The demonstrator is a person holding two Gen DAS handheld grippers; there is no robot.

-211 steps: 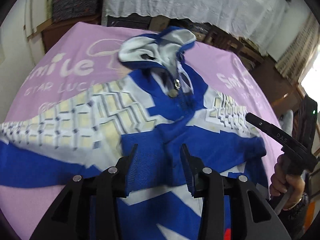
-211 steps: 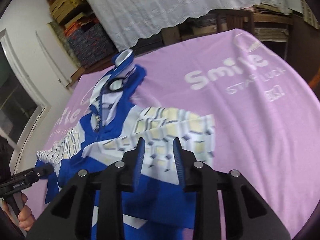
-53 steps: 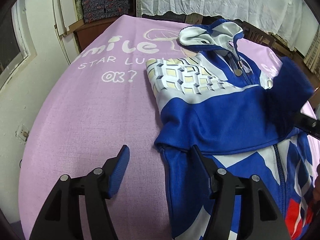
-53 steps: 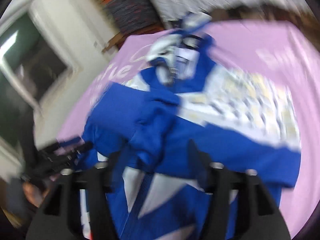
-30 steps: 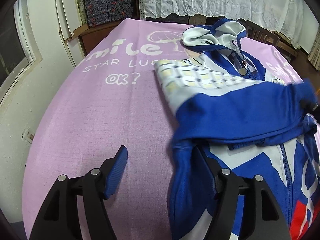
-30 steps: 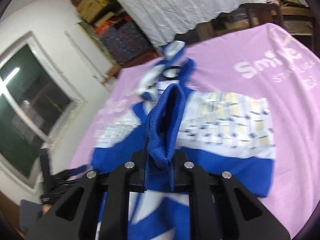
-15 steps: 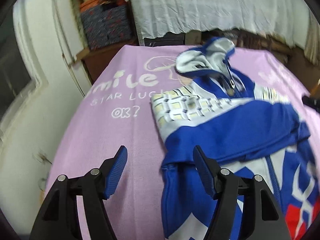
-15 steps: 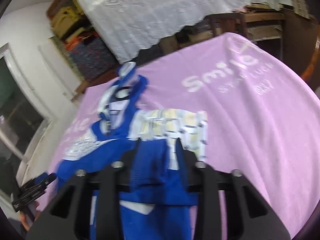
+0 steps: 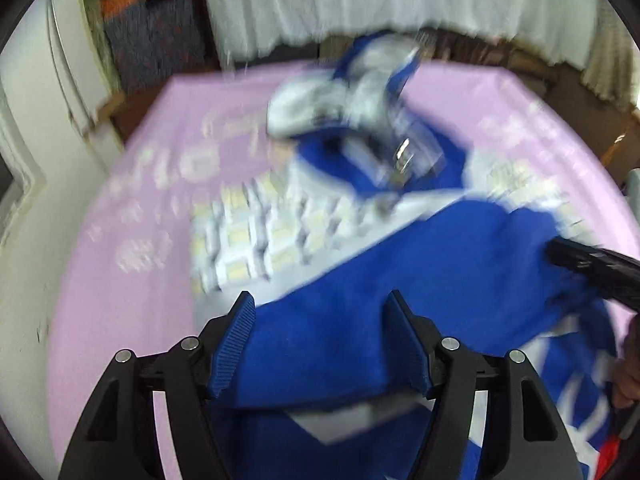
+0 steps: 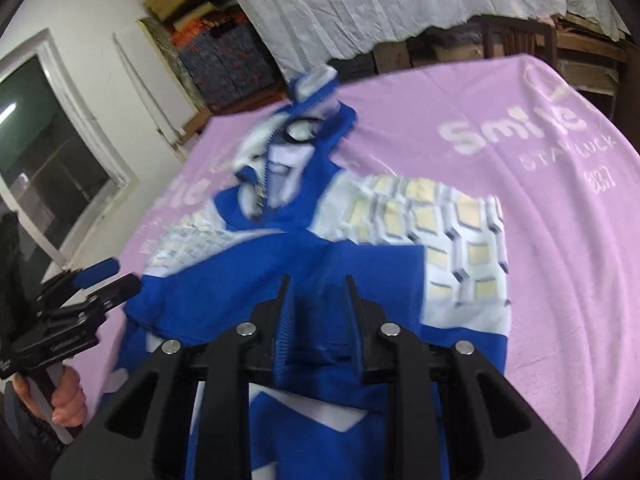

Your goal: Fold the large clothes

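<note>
Blue-and-white zip hoodie (image 10: 320,248) lies spread on the counter under the pink cloth (image 10: 560,240), hood toward the white lace curtain (image 10: 380,4). Cloth print next to the hoodie's patterned shoulder reads "Smile", then "STAR LUCK"; the third line is too blurred to read. Left wrist view is motion-smeared, no text legible there. Left tongs (image 9: 320,328) stand wide apart over the folded blue sleeve, jaws just opened further, pads not pressing on it. Right tongs (image 10: 318,304) are nearly together, just closing, blue fabric between the pads; can't tell whether it's actually pinched.
</note>
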